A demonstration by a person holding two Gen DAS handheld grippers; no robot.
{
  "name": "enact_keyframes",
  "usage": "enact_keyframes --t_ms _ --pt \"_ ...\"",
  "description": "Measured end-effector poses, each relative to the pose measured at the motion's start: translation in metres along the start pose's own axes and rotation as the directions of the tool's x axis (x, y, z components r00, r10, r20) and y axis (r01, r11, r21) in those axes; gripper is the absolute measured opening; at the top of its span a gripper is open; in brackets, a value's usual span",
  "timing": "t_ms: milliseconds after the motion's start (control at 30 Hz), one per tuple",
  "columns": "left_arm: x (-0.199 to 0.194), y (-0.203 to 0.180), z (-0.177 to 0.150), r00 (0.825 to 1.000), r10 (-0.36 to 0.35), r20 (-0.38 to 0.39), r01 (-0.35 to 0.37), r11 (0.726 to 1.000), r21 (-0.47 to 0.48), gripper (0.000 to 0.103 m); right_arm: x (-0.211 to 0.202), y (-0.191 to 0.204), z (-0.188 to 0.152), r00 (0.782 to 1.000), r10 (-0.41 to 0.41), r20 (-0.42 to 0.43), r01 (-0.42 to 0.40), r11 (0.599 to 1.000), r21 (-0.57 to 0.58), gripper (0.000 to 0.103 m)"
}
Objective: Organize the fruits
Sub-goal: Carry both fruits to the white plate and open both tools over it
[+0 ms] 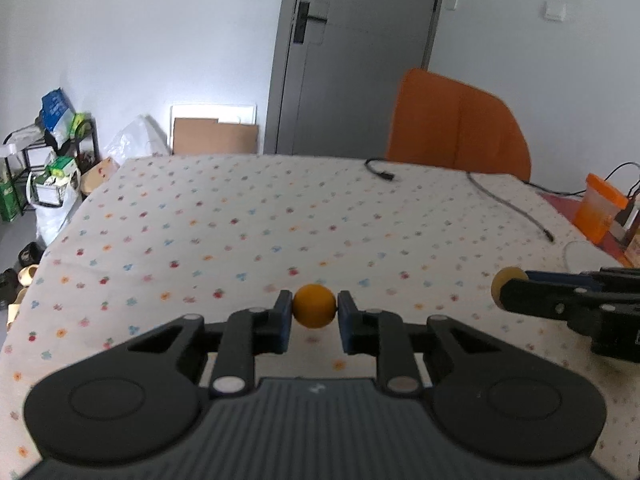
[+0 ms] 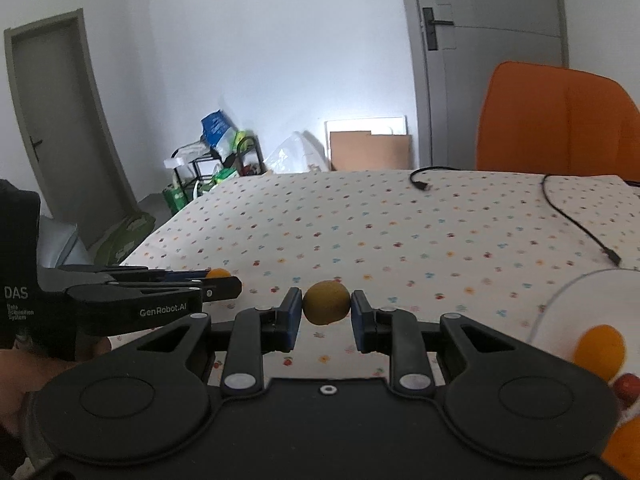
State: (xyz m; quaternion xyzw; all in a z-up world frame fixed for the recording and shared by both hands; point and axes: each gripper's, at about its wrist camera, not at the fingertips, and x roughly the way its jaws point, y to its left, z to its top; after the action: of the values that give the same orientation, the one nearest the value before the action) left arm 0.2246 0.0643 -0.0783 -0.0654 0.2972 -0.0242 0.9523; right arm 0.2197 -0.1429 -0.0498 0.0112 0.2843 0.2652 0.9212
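My left gripper is shut on a small orange fruit and holds it above the flowered tablecloth. My right gripper is shut on a darker yellow-brown fruit. In the left wrist view the right gripper comes in from the right with its fruit at the tips. In the right wrist view the left gripper comes in from the left with its orange fruit. A white plate at the right holds an orange and a red fruit.
Two black cables lie on the far right of the table. An orange chair stands behind the table. An orange-lidded jar stands at the right edge. Bags and a rack sit on the floor at the left.
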Motion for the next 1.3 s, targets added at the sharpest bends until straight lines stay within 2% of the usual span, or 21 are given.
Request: enact_keyframes --t_ms 800,1300 --pt "-0.041 -0.089 0.013 0.99 -0.121 0.073 0.113 0.988 0.107 0.022 -0.079 -0.058 -0.007 0.988 -0.114 0.107 0.106 0.992 0.073 0.025" --pt "-0.052 -0.142 0.007 0.984 -0.157 0.085 0.145 0.981 0.131 0.022 -0.116 -0.1 -0.022 0.972 -0.189 0.137 0.177 0.979 0.101 0.025"
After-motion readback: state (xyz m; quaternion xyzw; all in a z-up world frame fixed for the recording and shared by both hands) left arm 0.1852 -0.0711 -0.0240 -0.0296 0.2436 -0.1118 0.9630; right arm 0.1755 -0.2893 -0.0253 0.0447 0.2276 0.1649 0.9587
